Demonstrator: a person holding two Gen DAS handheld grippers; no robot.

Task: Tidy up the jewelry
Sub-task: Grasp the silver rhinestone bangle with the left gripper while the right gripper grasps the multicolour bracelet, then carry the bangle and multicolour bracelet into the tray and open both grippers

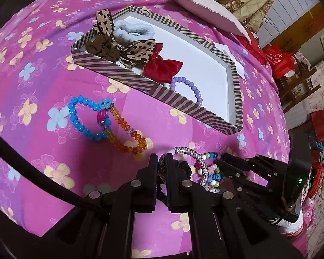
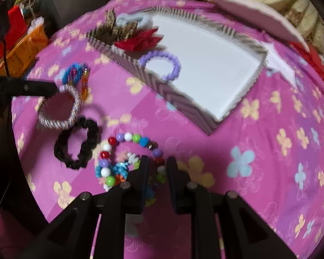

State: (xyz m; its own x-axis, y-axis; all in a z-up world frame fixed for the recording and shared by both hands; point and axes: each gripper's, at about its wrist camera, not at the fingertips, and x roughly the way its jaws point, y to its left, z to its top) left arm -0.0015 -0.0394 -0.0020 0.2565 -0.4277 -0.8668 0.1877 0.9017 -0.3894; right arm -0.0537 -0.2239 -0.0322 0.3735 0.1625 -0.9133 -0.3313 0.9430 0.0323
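Nearest to us, our left hand-held gripper (image 1: 161, 161) is clenched on the braided silver bracelet (image 2: 60, 108), pinching one side of the loop so that the rest hangs free toward the bed; the right wrist view shows the same fingers coming in from the left onto its rim. We judge this grip on the edge is chosen so the ring can be carried over the box wall and dropped flat.

Our right hand-held gripper (image 2: 157, 166) stands with its jaws parted astride a strand of the multicoloured bead bracelet (image 2: 127, 149), one finger inside the loop and one outside. It looks poised to pinch, but it has not closed on the beads. A small heap of blue and white charms lies tangled inside that loop; what they are is too blurred to tell. Just beside it, to the left, the black scrunchie (image 2: 77, 144) lies flat on the floral pink bedsheet (image 2: 259, 151).

Farther out, the blue bead bracelet (image 1: 86, 116) and the amber bead bracelet (image 1: 127, 133) lie interlinked on the sheet, near the box but outside it.

Beyond them sits the striped box (image 1: 123, 76), its white floor mostly bare. The lilac bead bracelet (image 1: 188, 88) lies inside against the near wall, and the red bow (image 1: 162, 64), leopard bows (image 1: 138, 51), brown scrunchie (image 1: 99, 48) and pale blue scrunchie (image 1: 134, 30) are crowded into the left end, seemingly to keep hair things apart from bracelets.
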